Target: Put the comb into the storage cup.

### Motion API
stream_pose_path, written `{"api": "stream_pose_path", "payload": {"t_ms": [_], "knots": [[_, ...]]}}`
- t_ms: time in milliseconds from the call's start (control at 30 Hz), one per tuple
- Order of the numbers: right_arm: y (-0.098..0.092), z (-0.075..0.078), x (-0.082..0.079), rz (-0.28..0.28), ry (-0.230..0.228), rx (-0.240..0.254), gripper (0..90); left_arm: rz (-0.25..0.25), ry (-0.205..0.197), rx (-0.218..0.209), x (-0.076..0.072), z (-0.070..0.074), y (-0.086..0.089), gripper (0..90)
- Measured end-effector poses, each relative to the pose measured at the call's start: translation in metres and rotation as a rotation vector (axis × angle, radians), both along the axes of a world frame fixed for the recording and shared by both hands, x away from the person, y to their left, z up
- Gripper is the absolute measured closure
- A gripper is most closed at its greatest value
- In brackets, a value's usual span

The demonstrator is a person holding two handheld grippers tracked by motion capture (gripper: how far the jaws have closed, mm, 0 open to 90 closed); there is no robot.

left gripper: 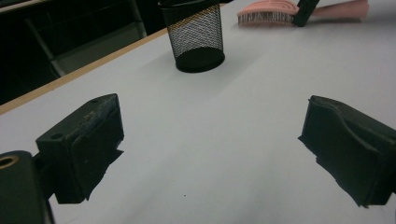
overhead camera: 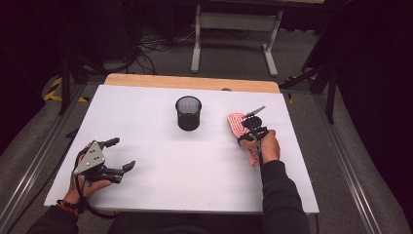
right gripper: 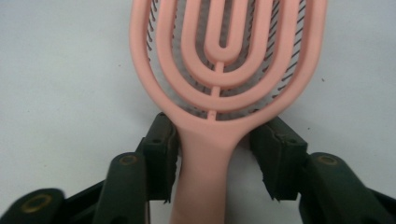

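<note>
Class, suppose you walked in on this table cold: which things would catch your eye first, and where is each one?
The pink hairbrush stands out most, lying bristles down at the right of the white table, its neck between the jaws of the right gripper; the left pad touches it, while a gap shows at the right pad. Next comes the black mesh cup, upright near the table's middle. The left gripper rests open at the near left.

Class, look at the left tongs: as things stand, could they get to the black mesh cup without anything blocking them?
Probably yes. The left tongs stand open, holding nothing, and bare white table lies between them and the mesh cup. The pink brush lies off to the side, at the right tongs.
</note>
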State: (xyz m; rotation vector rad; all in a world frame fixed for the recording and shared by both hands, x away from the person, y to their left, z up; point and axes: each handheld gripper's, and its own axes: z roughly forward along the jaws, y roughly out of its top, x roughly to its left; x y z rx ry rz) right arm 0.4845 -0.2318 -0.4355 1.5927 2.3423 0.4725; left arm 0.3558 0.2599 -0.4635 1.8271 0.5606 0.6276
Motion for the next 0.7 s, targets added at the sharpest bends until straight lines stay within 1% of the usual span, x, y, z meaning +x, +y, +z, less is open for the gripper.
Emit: {"api": "stream_pose_path", "payload": {"t_ms": [67, 133, 200, 300, 367, 400, 467, 533, 567, 600, 633, 667, 700], "knots": [[-0.002, -0.001, -0.002, 0.004, -0.023, 0.005, 61.4, 0.007, 0.013, -0.016, 0.002, -0.001, 0.003, 6.6], [-0.005, -0.001, -0.003, 0.000, -0.040, 0.018, 67.1, 0.006, 0.020, -0.014, 0.002, -0.001, 0.004, 6.7], [-0.008, -0.002, -0.005, 0.003, -0.055, 0.041, 68.6, 0.006, 0.024, -0.017, 0.003, -0.001, 0.003, 6.9], [-0.013, -0.004, -0.007, 0.014, -0.081, 0.067, 68.9, -0.002, 0.025, -0.007, 0.003, -0.002, 0.001, 6.9], [-0.015, -0.006, -0.011, 0.024, -0.112, 0.082, 69.0, -0.004, 0.027, -0.006, 0.003, -0.003, 0.000, 6.7], [-0.017, -0.007, -0.013, 0.026, -0.132, 0.095, 69.0, 0.001, 0.026, -0.005, 0.004, -0.003, 0.000, 6.7], [-0.020, -0.009, -0.017, 0.028, -0.165, 0.128, 69.0, -0.002, 0.038, -0.011, 0.004, -0.004, 0.000, 6.7], [-0.023, -0.011, -0.022, 0.029, -0.199, 0.158, 69.0, 0.000, 0.040, -0.004, 0.005, -0.004, 0.000, 6.7], [-0.024, -0.011, -0.025, 0.036, -0.223, 0.161, 69.0, -0.003, 0.042, -0.010, 0.005, -0.004, 0.000, 6.7], [-0.026, -0.011, -0.027, 0.037, -0.236, 0.175, 69.0, -0.006, 0.048, -0.013, 0.006, -0.004, 0.000, 6.8], [-0.026, -0.011, -0.027, 0.037, -0.236, 0.175, 69.0, -0.006, 0.048, -0.013, 0.006, -0.004, 0.000, 6.7], [-0.029, -0.010, -0.029, 0.058, -0.275, 0.185, 69.0, -0.009, 0.059, -0.016, 0.007, -0.005, -0.001, 6.7], [-0.029, -0.009, -0.030, 0.058, -0.292, 0.176, 69.0, -0.009, 0.059, -0.016, 0.007, -0.005, -0.001, 6.7]]}}
